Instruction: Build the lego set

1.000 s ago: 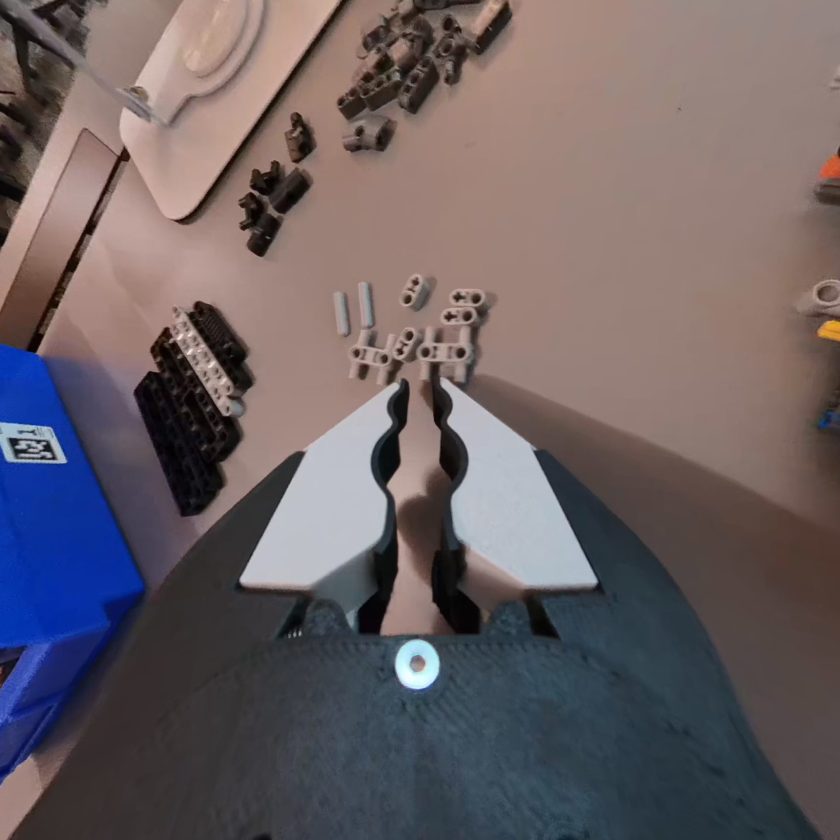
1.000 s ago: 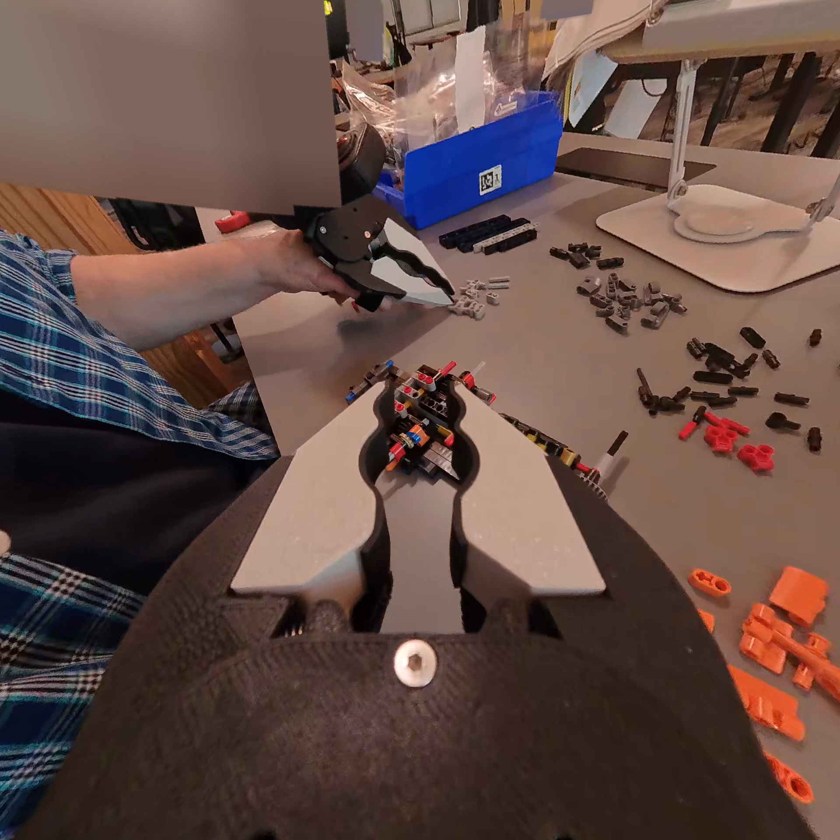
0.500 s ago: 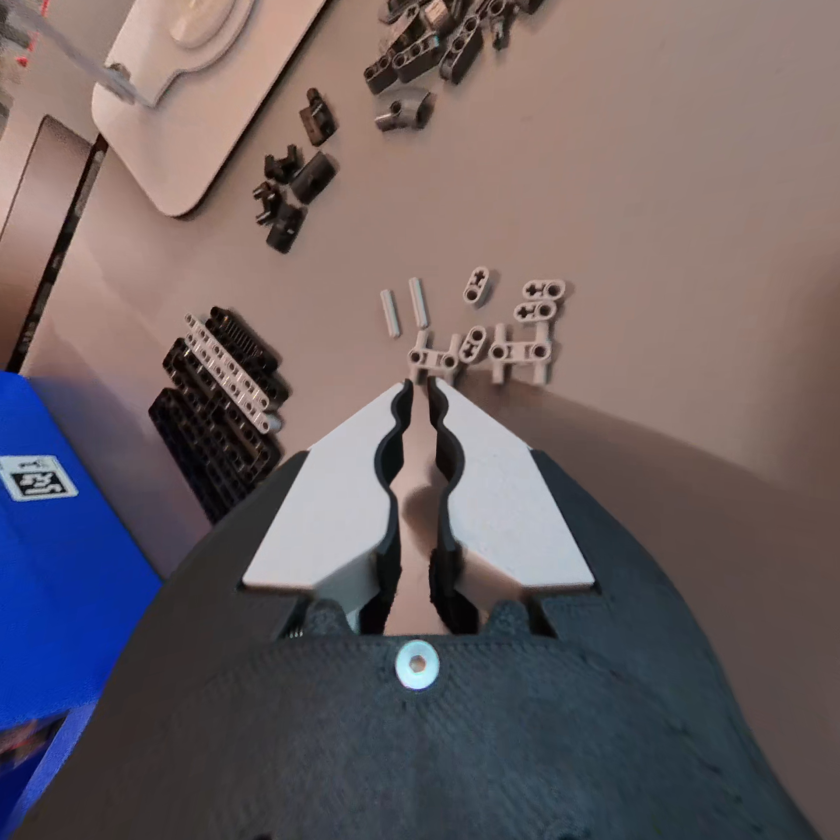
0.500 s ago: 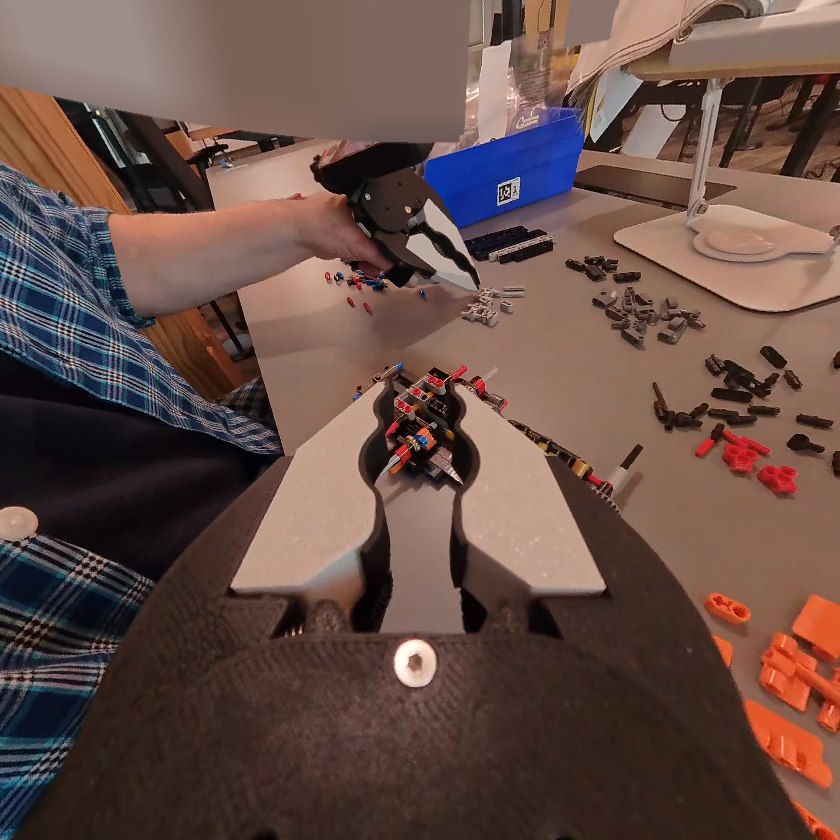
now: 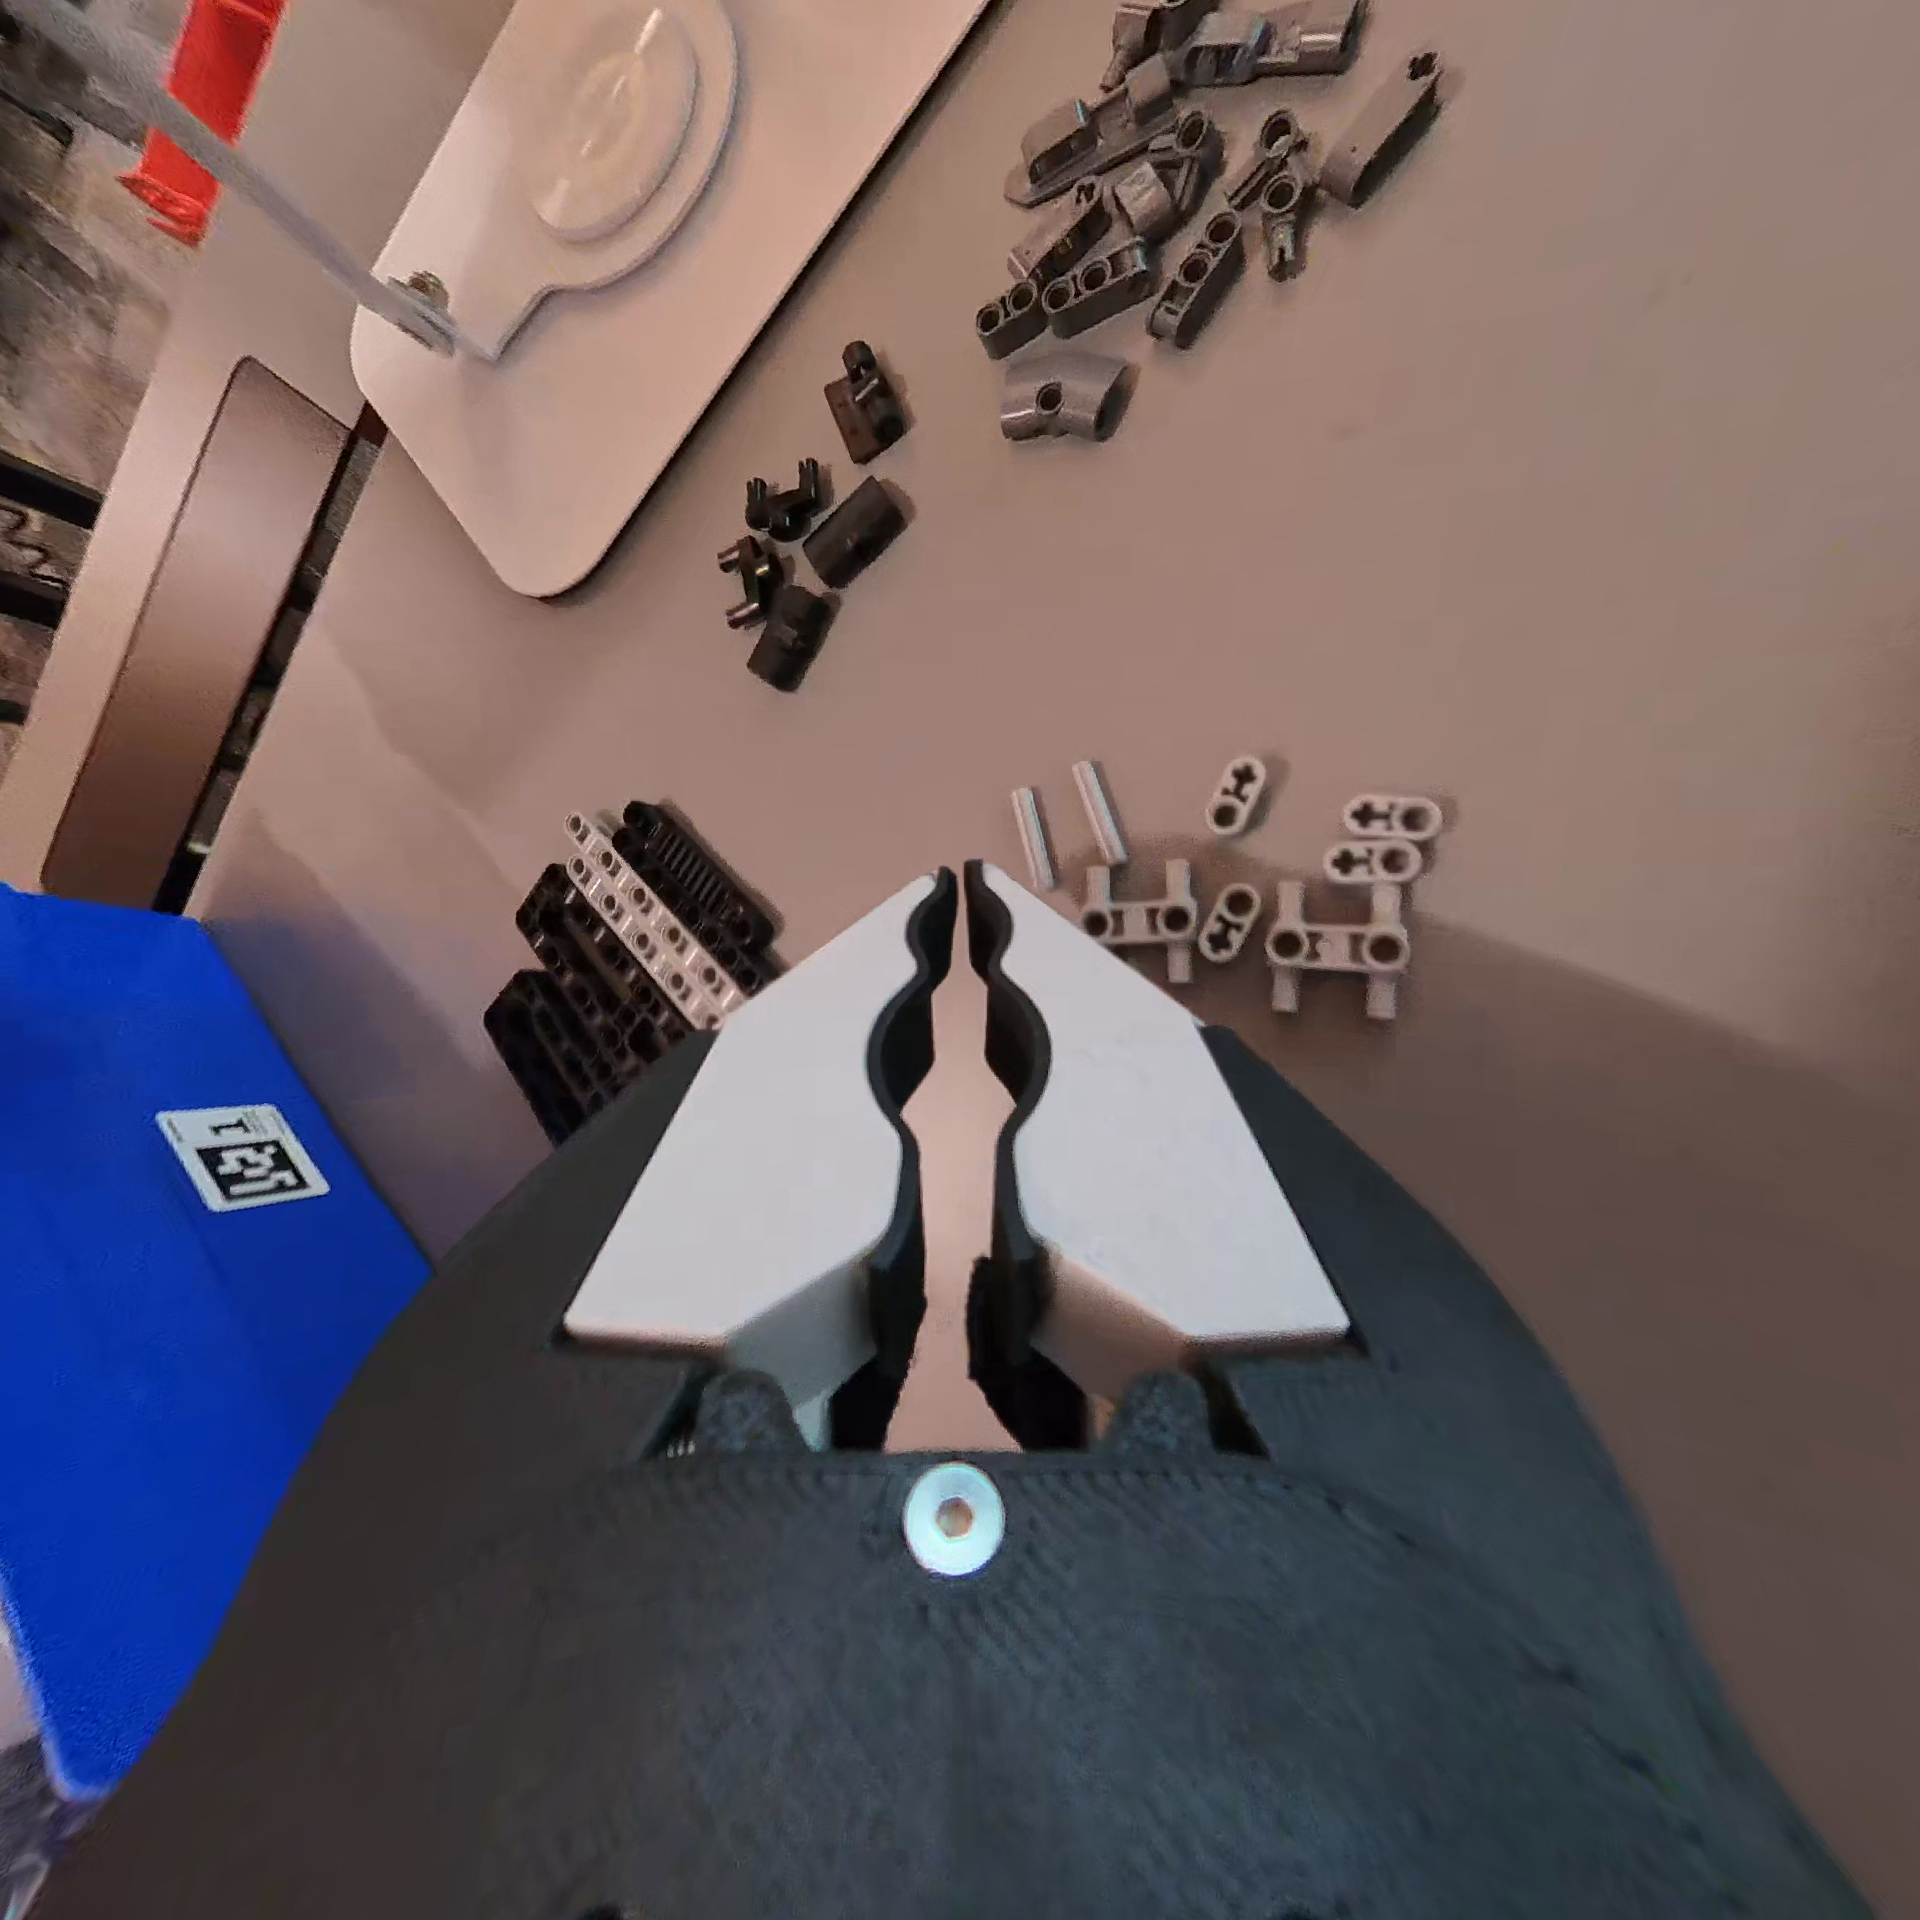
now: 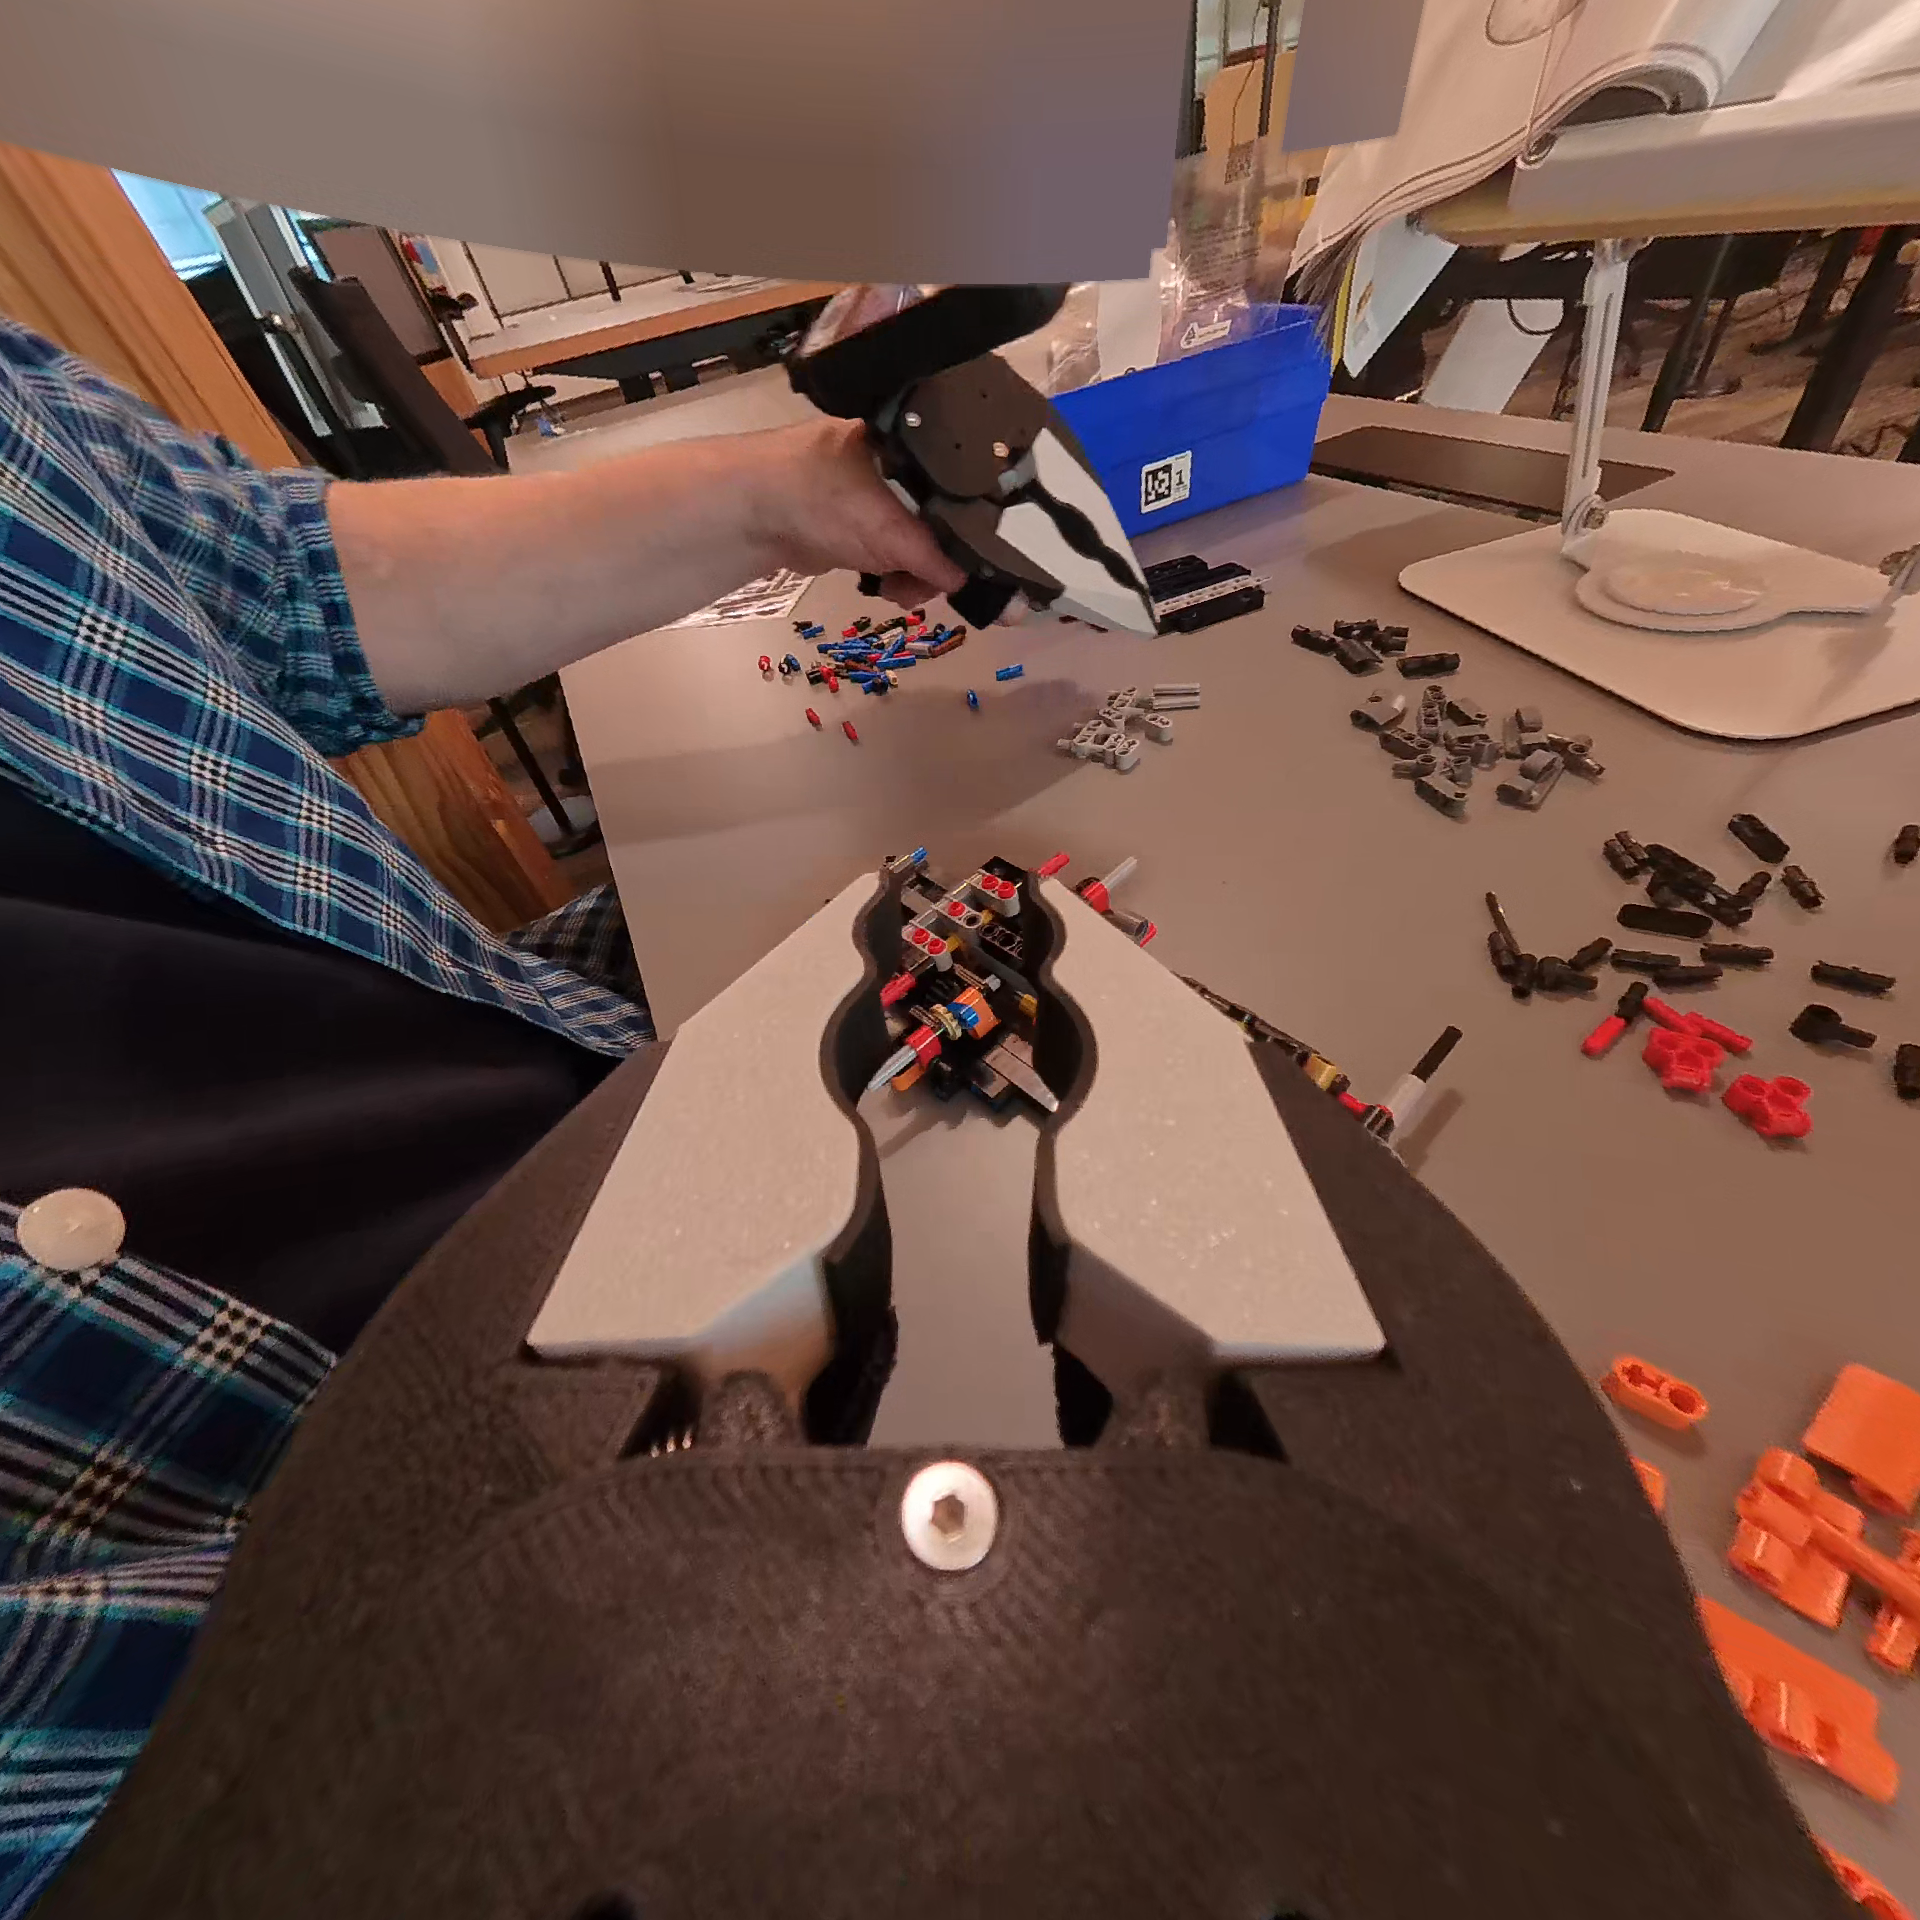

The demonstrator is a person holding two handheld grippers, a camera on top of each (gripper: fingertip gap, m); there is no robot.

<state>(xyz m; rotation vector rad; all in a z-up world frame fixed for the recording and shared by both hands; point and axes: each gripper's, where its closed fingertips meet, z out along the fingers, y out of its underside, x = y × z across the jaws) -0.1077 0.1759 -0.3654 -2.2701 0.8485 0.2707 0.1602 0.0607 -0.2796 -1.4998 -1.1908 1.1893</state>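
My left gripper [image 5: 956,883] hangs above the table with its fingers shut and nothing between the tips. In the right wrist view it [image 6: 1138,623] is raised over the table in a person's hand. A cluster of light grey lego pieces [image 5: 1236,914] lies just right of its tips, and also shows in the right wrist view [image 6: 1127,722]. My right gripper [image 6: 961,894] is shut on the partly built lego assembly [image 6: 961,997]. That assembly is black and grey with red, blue and orange parts, and the gripper holds it by its sides just above the table.
A blue bin [image 5: 156,1195] and stacked black beams [image 5: 623,956] lie to the left. A white stand base [image 5: 623,260], black connectors [image 5: 810,540] and dark grey pieces [image 5: 1143,239] lie beyond. Black pins [image 6: 1683,914], red pieces [image 6: 1714,1070] and orange pieces [image 6: 1818,1538] lie right of the assembly, and small blue and red pins [image 6: 873,655] far left. My right fingertips sit around 30 cm from my left ones.
My left gripper's fingers closed from a small gap to shut, on air, and it moved left and up from the light grey pieces, which all stay put. My right gripper keeps its hold.
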